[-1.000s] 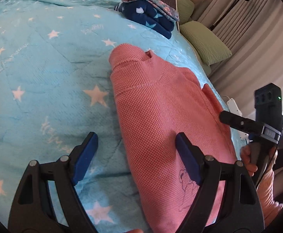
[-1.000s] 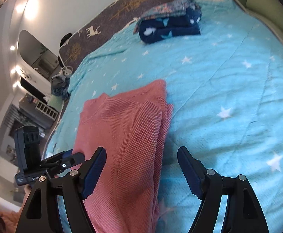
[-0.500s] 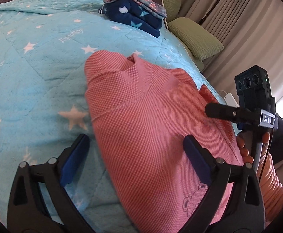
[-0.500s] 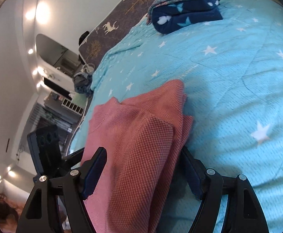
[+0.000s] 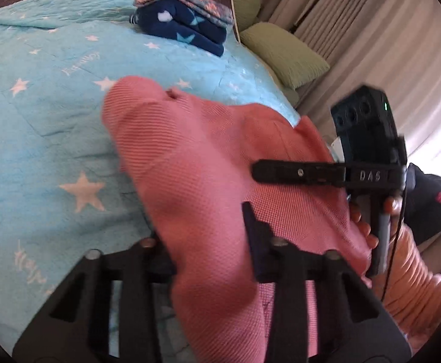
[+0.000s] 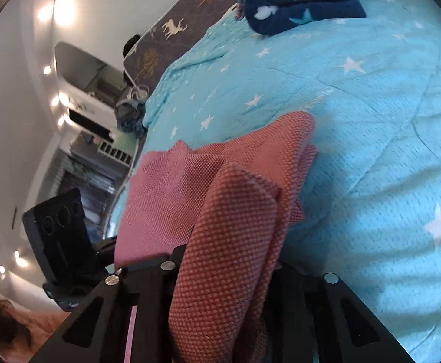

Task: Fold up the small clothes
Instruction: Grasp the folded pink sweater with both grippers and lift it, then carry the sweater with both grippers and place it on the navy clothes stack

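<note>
A blue star quilt (image 5: 54, 127) covers the bed. The pink top (image 5: 208, 181) fills centre frame, each gripper, left (image 5: 208, 245) and right (image 6: 229, 260), clamped on a near edge, likely to fold it toward the navy stack (image 5: 184, 30) at the upper middle.

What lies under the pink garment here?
The pink garment rests on the turquoise star-print quilt, which shows around its far end. The near end is bunched in both grippers' jaws; whatever lies beneath the cloth itself is covered.
</note>
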`<state>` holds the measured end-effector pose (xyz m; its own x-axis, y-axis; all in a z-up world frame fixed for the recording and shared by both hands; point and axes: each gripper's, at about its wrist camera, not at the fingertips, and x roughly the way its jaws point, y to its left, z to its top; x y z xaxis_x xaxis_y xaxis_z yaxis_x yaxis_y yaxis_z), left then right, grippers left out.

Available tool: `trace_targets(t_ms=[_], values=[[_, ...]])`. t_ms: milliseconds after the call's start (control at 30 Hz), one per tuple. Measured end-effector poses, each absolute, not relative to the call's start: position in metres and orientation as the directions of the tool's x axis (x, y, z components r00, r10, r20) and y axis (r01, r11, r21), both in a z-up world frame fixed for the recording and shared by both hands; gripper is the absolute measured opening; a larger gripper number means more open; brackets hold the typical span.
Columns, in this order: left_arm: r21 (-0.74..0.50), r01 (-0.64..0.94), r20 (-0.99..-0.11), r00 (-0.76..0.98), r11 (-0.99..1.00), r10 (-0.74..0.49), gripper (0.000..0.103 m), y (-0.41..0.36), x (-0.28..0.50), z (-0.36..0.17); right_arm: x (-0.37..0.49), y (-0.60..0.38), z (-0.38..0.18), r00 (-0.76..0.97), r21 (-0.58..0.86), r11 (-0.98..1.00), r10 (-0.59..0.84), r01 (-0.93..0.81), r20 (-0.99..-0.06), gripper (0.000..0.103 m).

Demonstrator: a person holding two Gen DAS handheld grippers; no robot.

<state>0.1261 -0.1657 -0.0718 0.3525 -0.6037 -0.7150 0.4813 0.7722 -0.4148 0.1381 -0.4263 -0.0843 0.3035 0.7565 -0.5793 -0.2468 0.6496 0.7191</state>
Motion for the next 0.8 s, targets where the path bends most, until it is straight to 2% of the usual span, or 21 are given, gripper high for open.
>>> trace_targets(t_ms=[167,300,400,633,800], values=[[-0.311,0.538,-0.703,0.424,0.783,-0.571,0.028,-0.176,0.104,-0.045,0.113,-0.419,-0.050,0.409,0.619,0.721,0.690,-0.313,-0.597,0.022],[-0.314,0.564,-0.652,0.457,0.764,-0.605,0.027,-0.173,0.090,-0.014,0.090,-0.417,-0.012,0.493,0.549,0.756,0.651,-0.356,-0.578,0.021],[-0.266,0.596,-0.611,0.503,0.757,-0.611,0.027,-0.175,0.080,0.016,0.068,-0.415,0.021,0.565,0.489,0.784,0.617,-0.383,-0.548,0.021],[-0.055,0.655,-0.478,0.645,0.753,-0.596,0.025,-0.202,0.078,0.109,0.047,-0.423,0.111,0.744,0.323,0.860,0.505,-0.394,-0.437,0.021],[0.029,0.651,-0.380,0.709,0.758,-0.594,0.025,-0.219,0.107,0.190,0.067,-0.436,0.188,0.826,0.260,0.882,0.462,-0.392,-0.324,0.021]])
